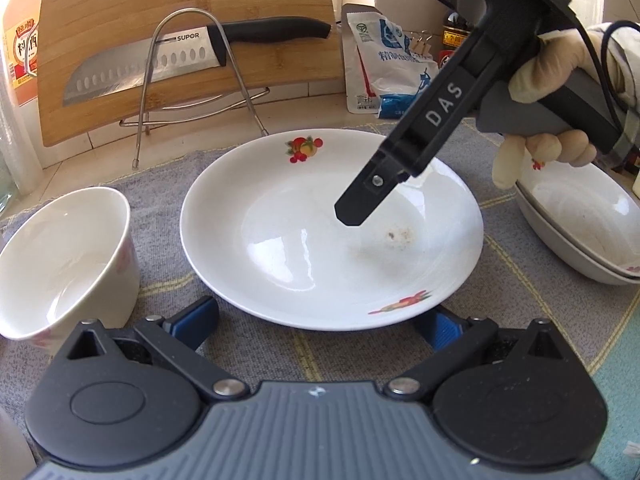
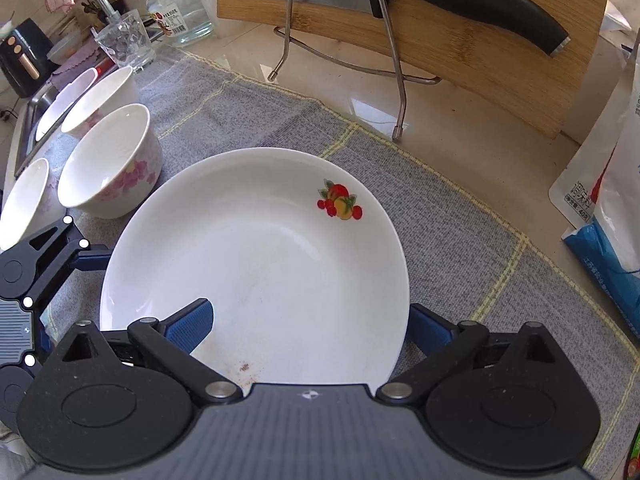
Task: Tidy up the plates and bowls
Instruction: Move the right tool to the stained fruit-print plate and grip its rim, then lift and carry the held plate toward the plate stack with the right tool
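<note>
A white plate (image 1: 332, 232) with fruit prints lies on the grey cloth (image 1: 248, 360); in the right wrist view the plate (image 2: 256, 264) fills the middle. My left gripper (image 1: 320, 320) is open at the plate's near rim, one blue finger on each side and partly under the edge. My right gripper (image 2: 308, 324) is open too: its left finger (image 2: 192, 320) hovers over the plate's inside and its right finger (image 2: 424, 328) sits outside the rim. In the left wrist view the right gripper (image 1: 352, 212) hangs tilted over the plate, held by a gloved hand (image 1: 552, 68).
A white flowered bowl (image 1: 60, 264) stands left of the plate; several more bowls (image 2: 100, 96) sit behind it toward the sink. Stacked plates (image 1: 580, 220) lie at the right. Behind are a cutting board (image 1: 200, 92) with a knife (image 1: 160, 64) on a wire stand, a bag (image 1: 384, 68) and a jar (image 2: 180, 8).
</note>
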`<state>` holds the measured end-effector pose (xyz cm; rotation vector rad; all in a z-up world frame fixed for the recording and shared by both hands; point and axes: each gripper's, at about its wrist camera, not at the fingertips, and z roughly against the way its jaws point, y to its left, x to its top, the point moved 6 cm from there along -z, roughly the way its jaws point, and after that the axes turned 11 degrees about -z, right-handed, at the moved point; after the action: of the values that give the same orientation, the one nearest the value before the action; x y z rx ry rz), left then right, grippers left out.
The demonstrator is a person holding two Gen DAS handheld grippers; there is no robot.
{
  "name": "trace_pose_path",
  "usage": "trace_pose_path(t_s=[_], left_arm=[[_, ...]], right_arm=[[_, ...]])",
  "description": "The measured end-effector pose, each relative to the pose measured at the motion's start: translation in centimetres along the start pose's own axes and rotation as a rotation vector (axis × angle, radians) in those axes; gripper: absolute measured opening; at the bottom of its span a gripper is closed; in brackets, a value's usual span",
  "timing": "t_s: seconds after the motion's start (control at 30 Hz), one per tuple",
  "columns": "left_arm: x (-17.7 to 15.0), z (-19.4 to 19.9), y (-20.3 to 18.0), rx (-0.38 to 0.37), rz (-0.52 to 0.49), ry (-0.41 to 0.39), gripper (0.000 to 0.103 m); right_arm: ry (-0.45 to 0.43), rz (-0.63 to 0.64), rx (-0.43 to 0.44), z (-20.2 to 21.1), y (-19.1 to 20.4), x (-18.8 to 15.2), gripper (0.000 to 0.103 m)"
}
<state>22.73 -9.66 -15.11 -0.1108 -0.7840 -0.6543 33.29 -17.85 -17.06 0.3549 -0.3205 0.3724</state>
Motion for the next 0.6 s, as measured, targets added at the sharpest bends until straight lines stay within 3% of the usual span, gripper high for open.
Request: trace_pose_path(t_s=[0.2,0.6], left_arm=[[0.0,0.0,0.0,0.0,0.0,0.003,0.103],[0.3,0.0,-0.3,-0.004,-0.043,-0.007,0.102]], right_arm=[[0.007,-0.009,0.081,0.1,-0.1,0.6,0.103],[0.028,-0.011,0.158,0.3,-0.4,1.7,0.099]])
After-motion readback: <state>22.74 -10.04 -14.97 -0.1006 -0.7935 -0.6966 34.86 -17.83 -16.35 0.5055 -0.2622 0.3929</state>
